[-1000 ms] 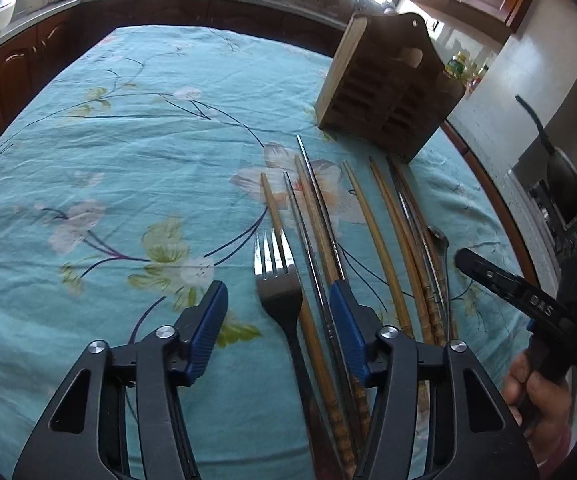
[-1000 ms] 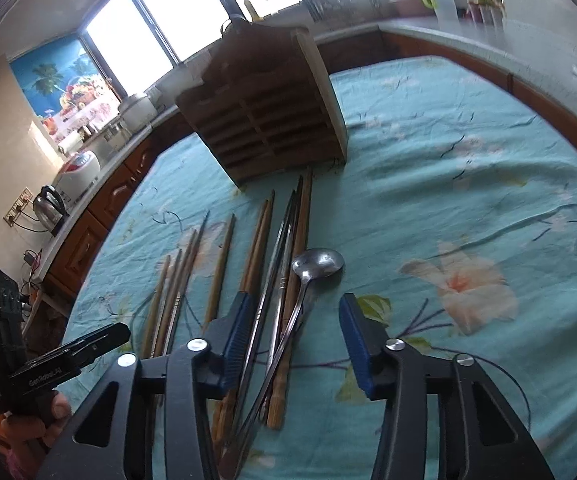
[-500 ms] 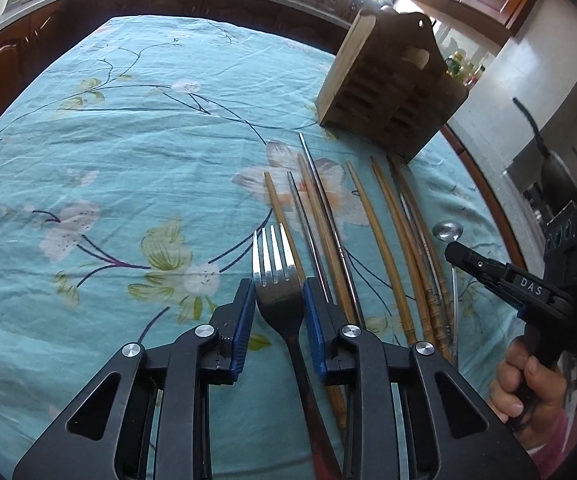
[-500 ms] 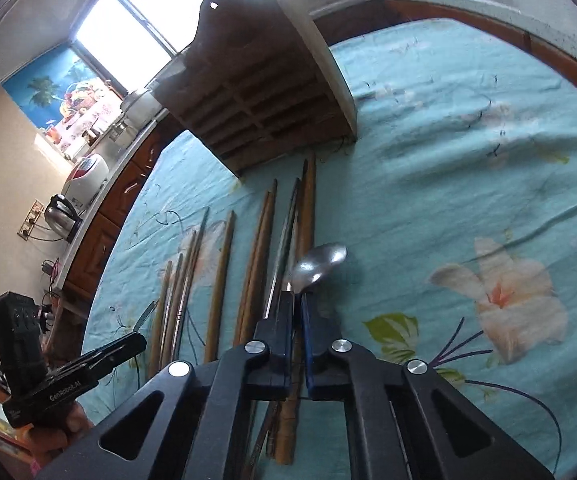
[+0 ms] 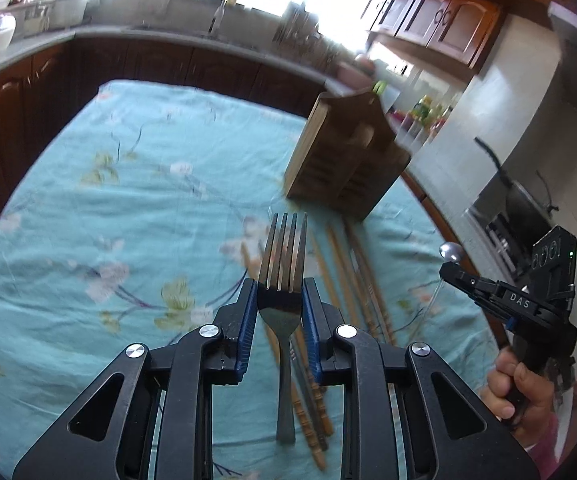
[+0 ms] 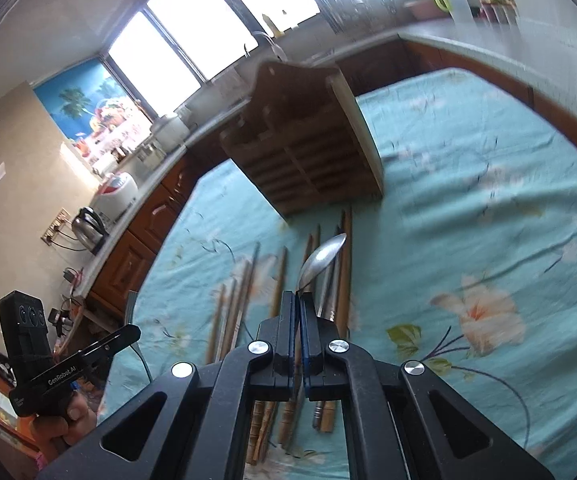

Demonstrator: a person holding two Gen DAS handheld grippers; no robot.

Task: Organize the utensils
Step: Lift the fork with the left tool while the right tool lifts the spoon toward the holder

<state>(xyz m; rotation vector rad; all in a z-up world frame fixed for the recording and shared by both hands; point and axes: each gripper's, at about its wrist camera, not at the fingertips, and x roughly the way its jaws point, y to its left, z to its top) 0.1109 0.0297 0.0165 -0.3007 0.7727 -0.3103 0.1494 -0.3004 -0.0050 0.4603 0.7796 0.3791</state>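
The left gripper (image 5: 279, 304) has just been closing and clamps the silver metal fork (image 5: 282, 280) by its neck, lifted clear of the turquoise floral tablecloth (image 5: 128, 208). The right gripper (image 6: 299, 312), pressed together, pinches the steel spoon (image 6: 320, 260), apparently by its handle. Brown wooden chopsticks (image 6: 344, 264) lie beneath; the wooden slatted utensil holder (image 6: 308, 160) stands beyond.

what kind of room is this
Most likely a home kitchen: a countertop with wooden cabinets runs round the walls, a kettle sits plugged in, and a faucet stands below the window.
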